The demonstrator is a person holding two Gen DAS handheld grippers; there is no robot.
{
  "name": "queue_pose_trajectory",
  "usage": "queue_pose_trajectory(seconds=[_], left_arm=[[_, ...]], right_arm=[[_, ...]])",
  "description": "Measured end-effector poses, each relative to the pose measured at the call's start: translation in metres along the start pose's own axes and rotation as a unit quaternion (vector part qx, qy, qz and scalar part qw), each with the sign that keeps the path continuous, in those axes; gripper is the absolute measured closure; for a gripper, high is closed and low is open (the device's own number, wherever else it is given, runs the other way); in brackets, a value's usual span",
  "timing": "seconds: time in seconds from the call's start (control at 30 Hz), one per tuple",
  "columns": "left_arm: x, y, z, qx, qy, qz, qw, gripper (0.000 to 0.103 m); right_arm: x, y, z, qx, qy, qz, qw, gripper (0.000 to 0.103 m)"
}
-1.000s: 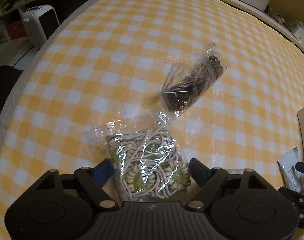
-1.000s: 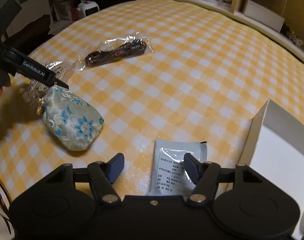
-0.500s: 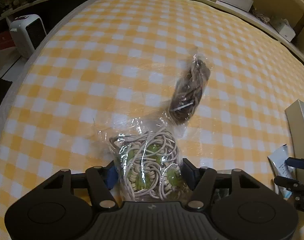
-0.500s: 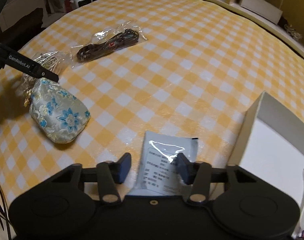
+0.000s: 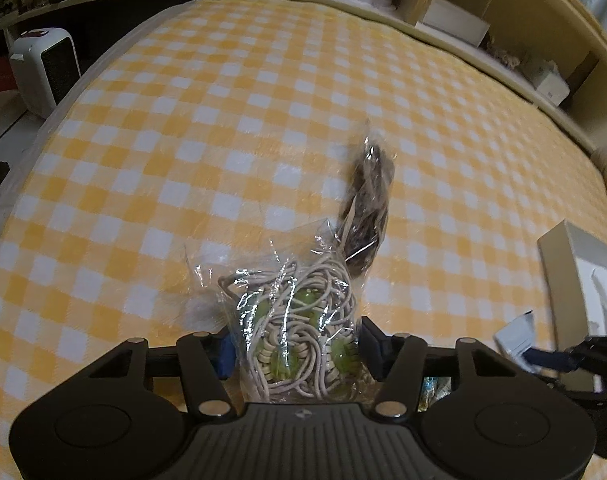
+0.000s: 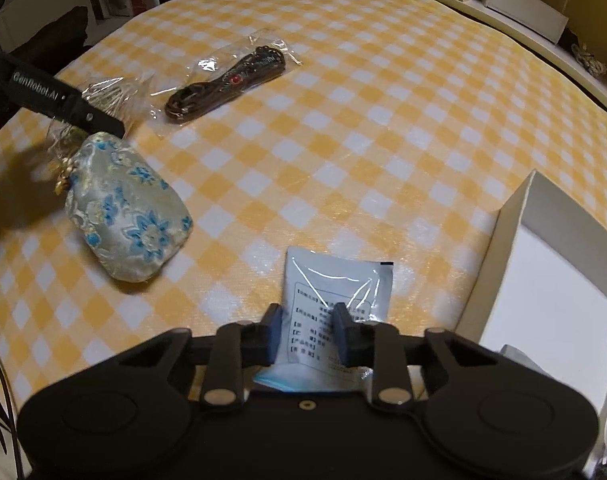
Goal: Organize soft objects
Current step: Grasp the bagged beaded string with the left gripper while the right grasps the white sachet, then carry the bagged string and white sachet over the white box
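The left gripper (image 5: 297,346) is clamped on a clear bag of beige cord (image 5: 299,320), its jaws having just closed in. The right gripper (image 6: 308,330) has just been closing on a white sachet (image 6: 337,300); pad contact appears made on both edges. Both items rest on the yellow checked surface (image 6: 383,120), the sachet just beside a white box (image 6: 543,280).

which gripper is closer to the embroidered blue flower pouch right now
Left. The left gripper has a fingertip right at the top of the pale satin pouch with blue flowers; the right gripper is apart from it, over a white printed sachet.
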State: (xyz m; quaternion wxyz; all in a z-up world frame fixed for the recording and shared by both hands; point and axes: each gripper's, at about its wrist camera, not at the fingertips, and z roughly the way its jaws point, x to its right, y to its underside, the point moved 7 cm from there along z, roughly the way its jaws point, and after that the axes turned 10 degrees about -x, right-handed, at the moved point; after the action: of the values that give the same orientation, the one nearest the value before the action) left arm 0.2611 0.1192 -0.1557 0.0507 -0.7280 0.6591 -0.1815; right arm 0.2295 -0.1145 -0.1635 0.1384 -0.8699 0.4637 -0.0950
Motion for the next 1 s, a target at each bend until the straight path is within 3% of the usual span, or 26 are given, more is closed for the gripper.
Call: queue_pose_trajectory(seconds=[0.23, 0.43, 1.0], left_arm=[[-0.001, -0.002, -0.018, 0.026, 0.025, -0.017, 0.9992, 0.045], [0.008, -0.002, -0.043, 0.058, 0.038, -0.017, 0.9974, 0.045], [0.121, -0.006, -0.068, 0.087, 0.095, 0.076, 0.9888, 0.045]], right_arm=[[0.006, 0.001, -0.012, 0.018, -0.028, 0.036, 0.999, 0.085], [0.012, 0.001, -0.033, 0.050, -0.043, 0.065, 0.996, 0.087], [0.066, 0.014, -0.106, 0.147, -0.038, 0.156, 0.976, 0.088]])
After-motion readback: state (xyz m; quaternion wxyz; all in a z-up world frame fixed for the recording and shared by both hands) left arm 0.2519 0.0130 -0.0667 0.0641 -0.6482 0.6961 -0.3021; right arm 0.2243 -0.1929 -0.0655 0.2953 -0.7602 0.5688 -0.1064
